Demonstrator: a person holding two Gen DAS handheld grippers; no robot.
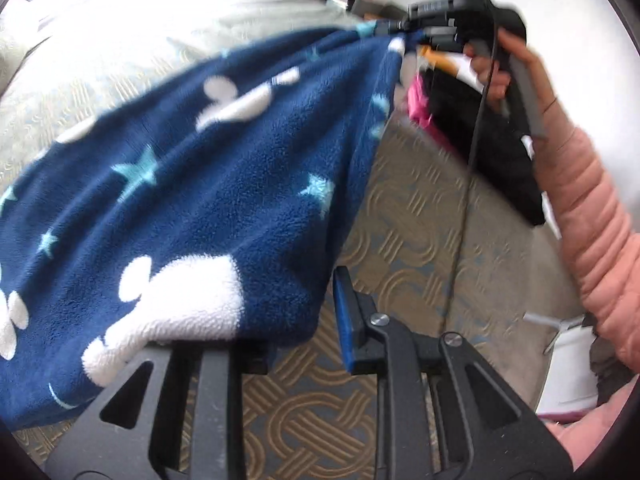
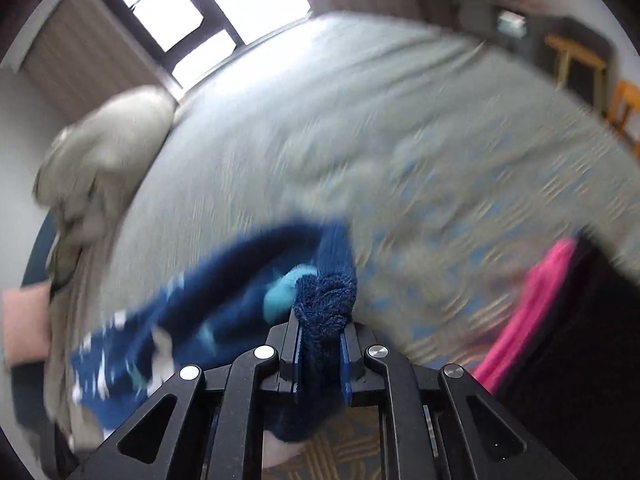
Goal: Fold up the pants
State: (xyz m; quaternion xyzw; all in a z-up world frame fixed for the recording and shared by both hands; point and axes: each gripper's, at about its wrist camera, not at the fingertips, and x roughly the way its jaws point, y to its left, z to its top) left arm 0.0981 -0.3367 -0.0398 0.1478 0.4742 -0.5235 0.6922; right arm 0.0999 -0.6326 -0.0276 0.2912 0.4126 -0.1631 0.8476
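Note:
The pants (image 1: 192, 200) are dark blue fleece with white mouse shapes and teal stars. They hang stretched above the bed between my two grippers. In the left wrist view the fabric drapes over my left gripper (image 1: 288, 320); its right finger (image 1: 348, 320) shows bare and the left finger is hidden under the cloth. My right gripper (image 1: 394, 30) pinches the far corner of the pants at the top of that view. In the right wrist view my right gripper (image 2: 320, 340) is shut on a bunched fold of the pants (image 2: 324, 296).
A patterned beige-and-blue bedspread (image 1: 420, 240) covers the bed below. A stack of black and pink clothes (image 1: 480, 128) lies at the right, also in the right wrist view (image 2: 532, 308). A pillow (image 2: 104, 148) sits near the window. A white bin (image 1: 568, 368) stands at the right.

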